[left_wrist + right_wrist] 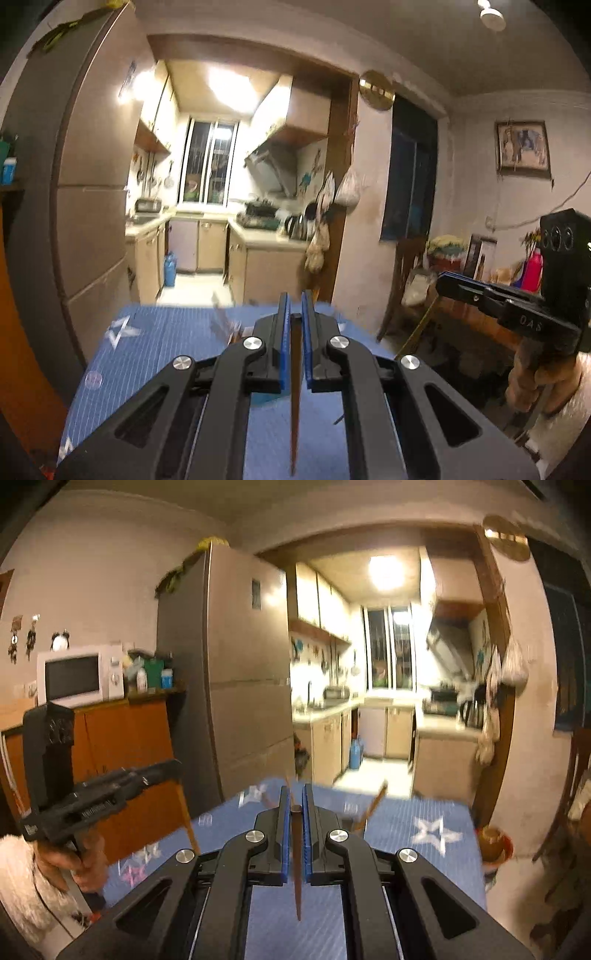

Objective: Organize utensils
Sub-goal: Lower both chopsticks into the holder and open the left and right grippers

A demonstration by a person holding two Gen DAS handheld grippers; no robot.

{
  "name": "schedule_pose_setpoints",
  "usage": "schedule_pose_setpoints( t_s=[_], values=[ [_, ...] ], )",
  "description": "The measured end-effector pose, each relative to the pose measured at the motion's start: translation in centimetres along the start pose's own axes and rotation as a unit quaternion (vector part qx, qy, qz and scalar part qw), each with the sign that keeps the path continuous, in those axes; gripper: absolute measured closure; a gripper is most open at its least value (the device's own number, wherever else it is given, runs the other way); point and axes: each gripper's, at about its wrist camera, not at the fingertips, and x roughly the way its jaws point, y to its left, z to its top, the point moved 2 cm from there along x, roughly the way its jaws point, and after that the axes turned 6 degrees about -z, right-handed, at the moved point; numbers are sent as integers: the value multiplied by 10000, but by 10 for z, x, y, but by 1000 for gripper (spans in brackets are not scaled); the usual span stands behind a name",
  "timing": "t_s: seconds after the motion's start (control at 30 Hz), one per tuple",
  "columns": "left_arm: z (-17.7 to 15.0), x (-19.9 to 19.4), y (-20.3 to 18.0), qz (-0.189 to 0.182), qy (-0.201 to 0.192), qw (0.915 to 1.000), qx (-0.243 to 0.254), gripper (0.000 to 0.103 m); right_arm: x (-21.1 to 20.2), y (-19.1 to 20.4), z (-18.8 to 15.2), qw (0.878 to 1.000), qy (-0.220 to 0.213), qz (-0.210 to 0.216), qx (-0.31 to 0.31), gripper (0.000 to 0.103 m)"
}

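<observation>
Chopsticks are the utensils here, and the largest thing under them is a blue table cover (155, 354) printed with fine white lines and white stars, above which both black two-finger grippers with blue pads are held. Raised letters reading "DAS" show on the side of the right gripper (294, 797), seen from the left camera. One thin dark brown wooden chopstick (295, 398) hangs point-down, pinched by the closed left gripper (294, 302), and another brown chopstick (297, 867) hangs likewise, clamped between the right one's pads
</observation>
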Motion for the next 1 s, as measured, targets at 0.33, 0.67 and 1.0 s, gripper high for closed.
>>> schedule_pose_setpoints(
  t_s=[0.33, 0.67, 1.0],
  values=[
    [74, 70, -5, 481, -1002, 9924, 536, 98, 67, -29, 71, 9958, -772, -451, 199, 96],
    [45, 145, 35, 896, -688, 9921, 539, 98, 170, -60, 38, 9958, -291, -697, 516, 96],
    [43, 151, 53, 780, -664, 9938, 425, 98, 154, -60, 90, 9929, -846, -501, 673, 96]
  ],
)
